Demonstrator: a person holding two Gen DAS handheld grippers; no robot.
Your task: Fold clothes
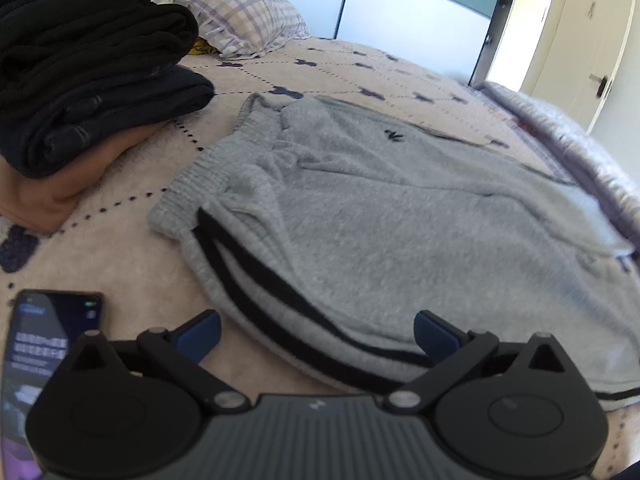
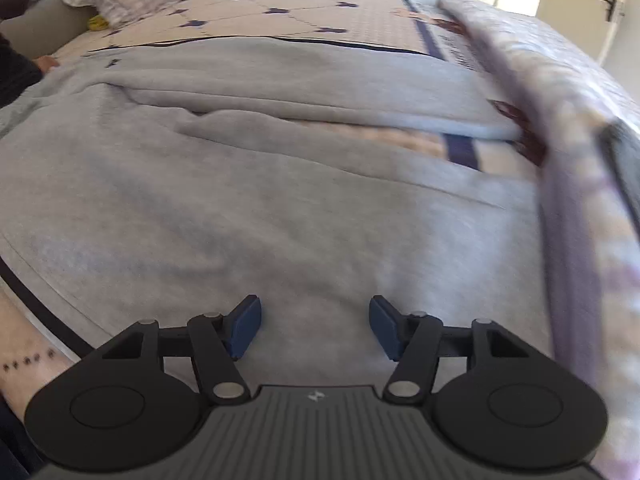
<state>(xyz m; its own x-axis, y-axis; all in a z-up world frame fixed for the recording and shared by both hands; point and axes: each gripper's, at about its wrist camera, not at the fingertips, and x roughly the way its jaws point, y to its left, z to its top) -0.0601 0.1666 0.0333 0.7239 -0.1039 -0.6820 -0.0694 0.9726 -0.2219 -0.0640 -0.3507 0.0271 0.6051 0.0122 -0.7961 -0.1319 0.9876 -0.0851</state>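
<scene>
We see grey sweatpants [image 1: 380, 208] spread flat on the bed [image 1: 120, 216]; our left tool [image 1: 318, 334] gapes wide above them; our right tool [image 2: 315, 326] likewise parted, holding nothing.

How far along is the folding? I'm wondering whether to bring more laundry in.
Done: a stack of folded dark clothes sits on the bed beside the pillow. In hand: nothing yet; grey sweatpants lie spread flat, with the left gripper and right gripper open above the fabric, gripping nothing. Left: every fold of the sweatpants, then adding them to the stack.
</scene>
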